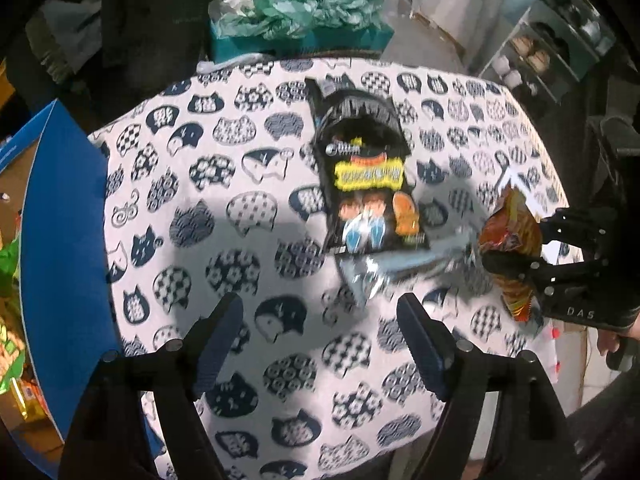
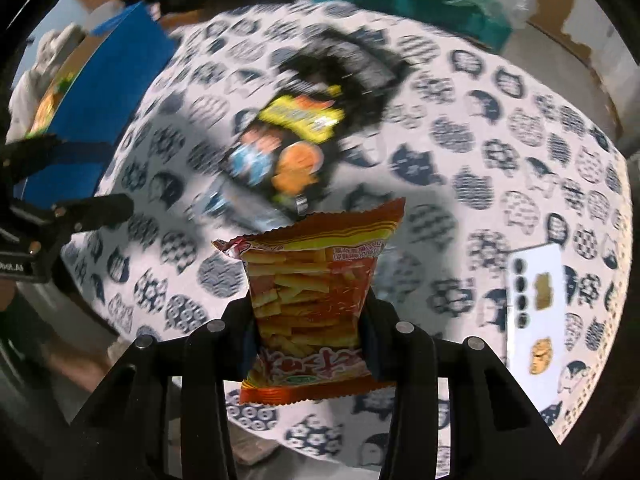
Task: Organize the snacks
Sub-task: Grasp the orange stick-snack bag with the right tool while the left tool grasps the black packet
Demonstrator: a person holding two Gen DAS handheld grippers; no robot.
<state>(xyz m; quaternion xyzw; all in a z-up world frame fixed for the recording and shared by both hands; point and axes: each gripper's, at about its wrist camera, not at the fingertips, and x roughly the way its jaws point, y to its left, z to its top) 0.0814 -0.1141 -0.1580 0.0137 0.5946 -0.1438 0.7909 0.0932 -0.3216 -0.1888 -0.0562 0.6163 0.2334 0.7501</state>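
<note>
The right gripper (image 2: 310, 320) is clenched on an orange-red plastic snack packet printed with fried sticks (image 2: 312, 300), holding it by both side edges above the table. The packet stands upright between the black fingers (image 2: 240, 344). The left gripper (image 1: 320, 340) has its jaws released, with nothing between them, over the round table covered by a white cloth with dark blue cat faces (image 1: 200, 200). Farther on the cloth lies a black snack bag with a yellow label and cartoon figures (image 1: 366, 176), flat, with a silver foil packet (image 1: 372, 276) just beside its near end. A white phone (image 2: 536, 312) lies near the table's right edge. A blue cardboard box (image 1: 64, 240) with some snacks inside stands at the left, and crumpled green plastic bags (image 1: 304, 12) are behind the table.
</note>
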